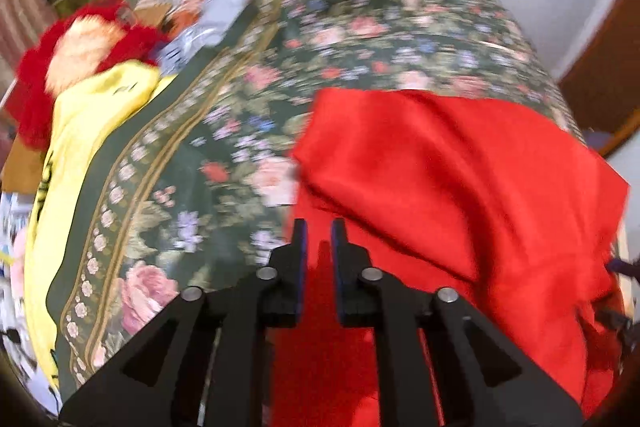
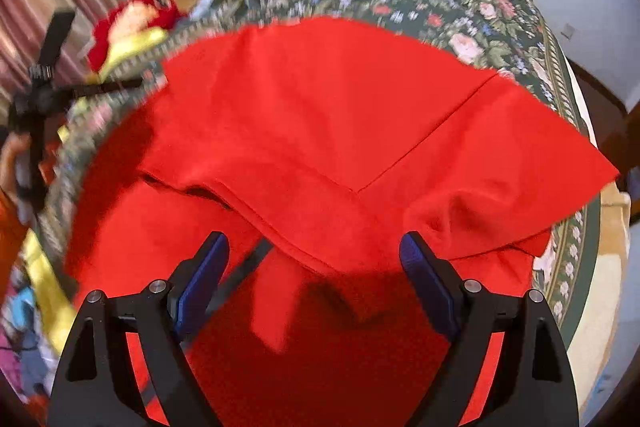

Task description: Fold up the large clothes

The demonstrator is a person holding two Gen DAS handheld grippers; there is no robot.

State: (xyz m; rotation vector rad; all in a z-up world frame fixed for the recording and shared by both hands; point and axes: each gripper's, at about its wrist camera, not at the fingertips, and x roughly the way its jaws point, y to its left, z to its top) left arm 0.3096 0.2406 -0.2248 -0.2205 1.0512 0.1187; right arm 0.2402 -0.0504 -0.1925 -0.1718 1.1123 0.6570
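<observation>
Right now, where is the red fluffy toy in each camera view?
Left wrist view: the red fluffy toy sits at the far left, above the yellow cloth.
Right wrist view: the toy is small, upper left, beyond the red garment.
Shared landmark: the floral bedspread, right of the toy in both.

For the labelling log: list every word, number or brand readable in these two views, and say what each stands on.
Nothing can be read.
Yellow garment: black printing along its left edge, too blurred and curved to read.
White printed item behind it: dark marks, too blurred.
Red garment: no print visible.
Floral bedspread: pattern only, no text.
</observation>
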